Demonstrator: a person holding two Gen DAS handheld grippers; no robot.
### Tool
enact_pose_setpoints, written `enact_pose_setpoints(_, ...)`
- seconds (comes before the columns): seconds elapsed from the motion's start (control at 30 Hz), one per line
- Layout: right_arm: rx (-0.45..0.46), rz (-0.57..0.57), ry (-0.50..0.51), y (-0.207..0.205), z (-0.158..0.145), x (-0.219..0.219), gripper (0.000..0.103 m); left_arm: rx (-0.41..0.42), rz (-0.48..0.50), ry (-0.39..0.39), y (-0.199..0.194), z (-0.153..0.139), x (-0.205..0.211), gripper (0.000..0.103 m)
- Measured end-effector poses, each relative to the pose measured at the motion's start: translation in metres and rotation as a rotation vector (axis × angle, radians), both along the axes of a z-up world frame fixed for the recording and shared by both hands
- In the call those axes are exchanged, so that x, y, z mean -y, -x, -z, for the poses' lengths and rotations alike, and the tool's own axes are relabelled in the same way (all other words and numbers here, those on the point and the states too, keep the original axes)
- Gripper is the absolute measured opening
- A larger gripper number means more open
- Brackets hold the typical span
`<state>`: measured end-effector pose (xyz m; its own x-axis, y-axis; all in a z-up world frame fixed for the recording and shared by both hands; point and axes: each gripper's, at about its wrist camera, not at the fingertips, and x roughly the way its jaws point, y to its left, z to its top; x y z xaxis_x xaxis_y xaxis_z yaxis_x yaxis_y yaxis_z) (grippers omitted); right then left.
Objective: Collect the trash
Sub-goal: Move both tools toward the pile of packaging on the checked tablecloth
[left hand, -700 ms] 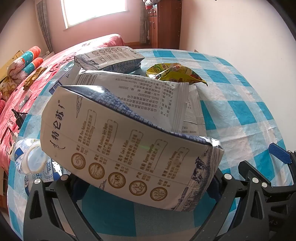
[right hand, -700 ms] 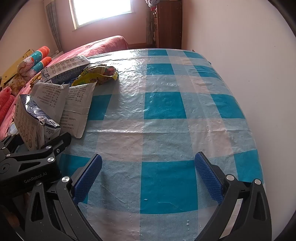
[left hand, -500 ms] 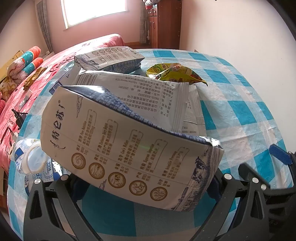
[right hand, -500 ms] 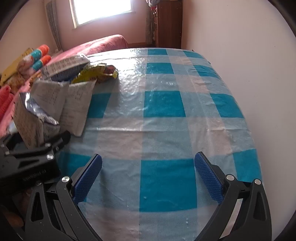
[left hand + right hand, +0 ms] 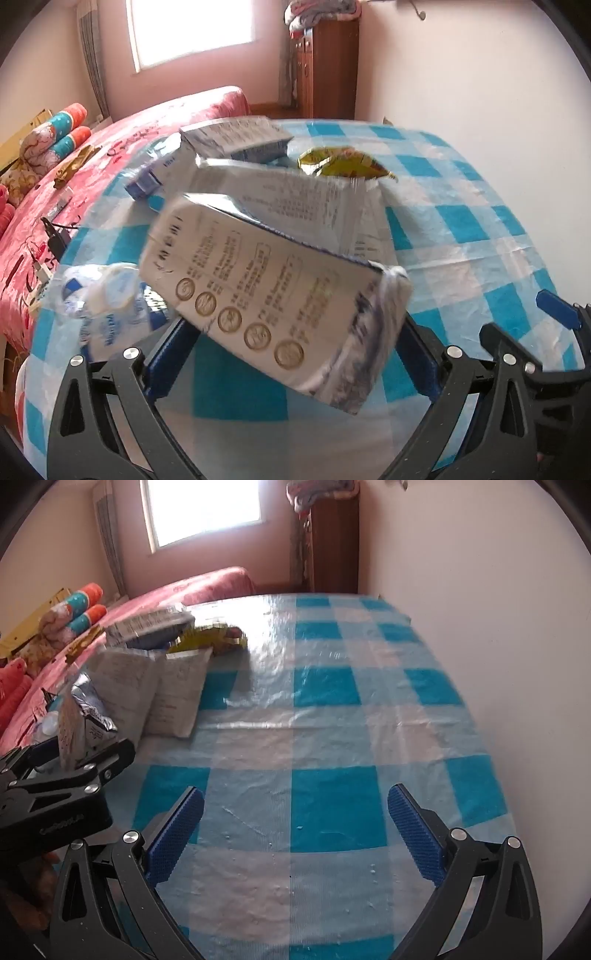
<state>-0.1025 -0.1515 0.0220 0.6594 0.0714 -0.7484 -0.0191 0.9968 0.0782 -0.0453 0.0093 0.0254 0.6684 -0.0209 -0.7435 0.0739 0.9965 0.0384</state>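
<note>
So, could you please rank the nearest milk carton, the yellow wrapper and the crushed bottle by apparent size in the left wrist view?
1. Milk carton, largest, though closest to the camera.
2. Crushed bottle.
3. Yellow wrapper, smallest, but farther away, so true size is unsure.

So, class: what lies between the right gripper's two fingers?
Only bare checked tablecloth, as the right wrist view shows. The right gripper is open over it; the milk cartons sit off to its left.
</note>
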Motion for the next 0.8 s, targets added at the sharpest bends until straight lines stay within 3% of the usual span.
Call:
enact_pose_setpoints(0.3, 0.137, -0.002, 0.025, 0.028, -0.047, -0.004, 0.099, 0.129, -0.001, 0.008, 0.040, -0.043, -0.011, 0.099)
enact_pose_setpoints(0.8, 0.292, -0.047, 0.105, 0.076, -0.097, -0.035, 0.099, 0.231, -0.047, 0.040, 0.088, -0.086, -0.048, 0.099)
